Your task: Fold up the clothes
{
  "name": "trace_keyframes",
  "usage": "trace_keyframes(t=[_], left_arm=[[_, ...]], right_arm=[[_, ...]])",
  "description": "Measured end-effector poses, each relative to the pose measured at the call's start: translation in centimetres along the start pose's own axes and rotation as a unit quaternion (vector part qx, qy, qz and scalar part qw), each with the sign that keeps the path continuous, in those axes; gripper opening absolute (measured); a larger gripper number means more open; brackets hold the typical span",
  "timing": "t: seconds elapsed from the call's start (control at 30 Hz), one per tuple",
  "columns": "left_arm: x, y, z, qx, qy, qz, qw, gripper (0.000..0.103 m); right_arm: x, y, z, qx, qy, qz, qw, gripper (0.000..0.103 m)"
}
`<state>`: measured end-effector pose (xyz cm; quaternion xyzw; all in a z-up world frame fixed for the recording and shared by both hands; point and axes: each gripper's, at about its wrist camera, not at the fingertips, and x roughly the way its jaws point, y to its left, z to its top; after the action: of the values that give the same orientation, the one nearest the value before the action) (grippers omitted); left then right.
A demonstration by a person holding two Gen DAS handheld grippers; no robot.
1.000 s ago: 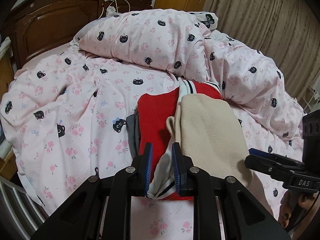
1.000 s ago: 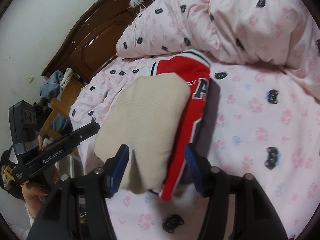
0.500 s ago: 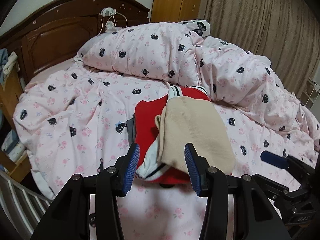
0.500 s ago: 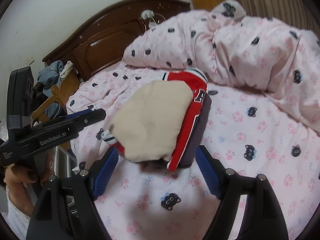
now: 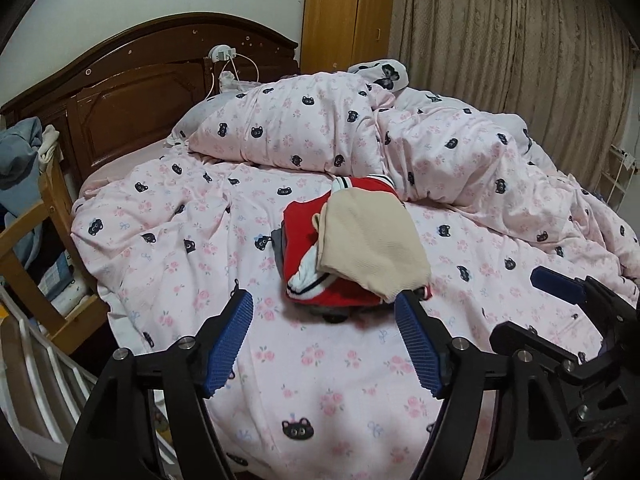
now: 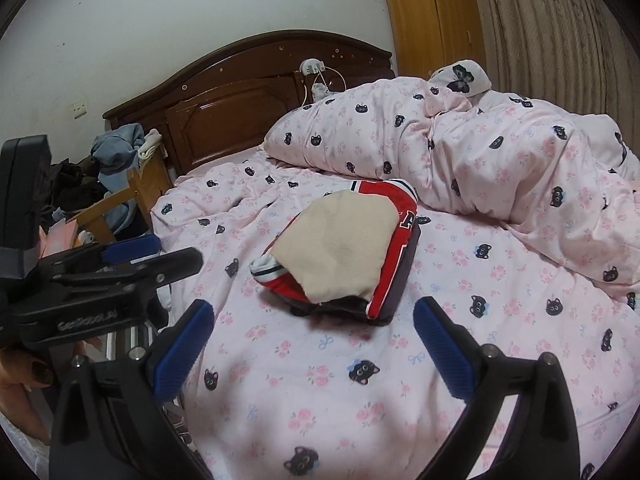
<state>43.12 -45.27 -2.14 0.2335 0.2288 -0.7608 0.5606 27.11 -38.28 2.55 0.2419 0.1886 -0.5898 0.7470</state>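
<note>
A stack of folded clothes lies on the pink cat-print bed sheet. A beige knit top is uppermost, over a red garment with white and navy trim and a dark grey piece at the bottom. My left gripper is open, held back from the near edge of the stack with nothing between its fingers. My right gripper is also open and empty, short of the pile. The left gripper shows at the left of the right wrist view, with a hand under it.
A bunched pink duvet lies behind and right of the stack. The dark wooden headboard stands at the back, with a wooden chair piled with clothes to the left. A curtain hangs at the right.
The left gripper let go of the red garment's edge and opened wide. Both grippers drew back from the stack, which now lies farther off and untouched.
</note>
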Motion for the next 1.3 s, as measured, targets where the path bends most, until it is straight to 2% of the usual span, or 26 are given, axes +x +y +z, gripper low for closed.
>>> trace_keyframes(t=[0.13, 0.3, 0.5, 1.3], left_arm=[[-1.2, -0.7, -0.5, 0.012, 0.008, -0.008, 0.9999, 0.069], [-2.2, -1.8, -1.4, 0.024, 0.010, 0.015, 0.9996, 0.070], [-3.3, -2.2, -2.0, 0.019, 0.010, 0.017, 0.9996, 0.071], [-4.9, -2.0, -1.9, 0.023, 0.004, 0.022, 0.9995, 0.071]], right_arm=[[-1.6, 0.4, -0.4, 0.005, -0.002, -0.001, 1.000, 0.102], [-3.5, 1.0, -0.8, 0.006, -0.008, -0.006, 1.000, 0.102], [-5.1, 1.7, -1.2, -0.002, -0.007, -0.011, 1.000, 0.102], [-6.7, 2.2, -1.1, 0.003, -0.008, -0.003, 1.000, 0.102]])
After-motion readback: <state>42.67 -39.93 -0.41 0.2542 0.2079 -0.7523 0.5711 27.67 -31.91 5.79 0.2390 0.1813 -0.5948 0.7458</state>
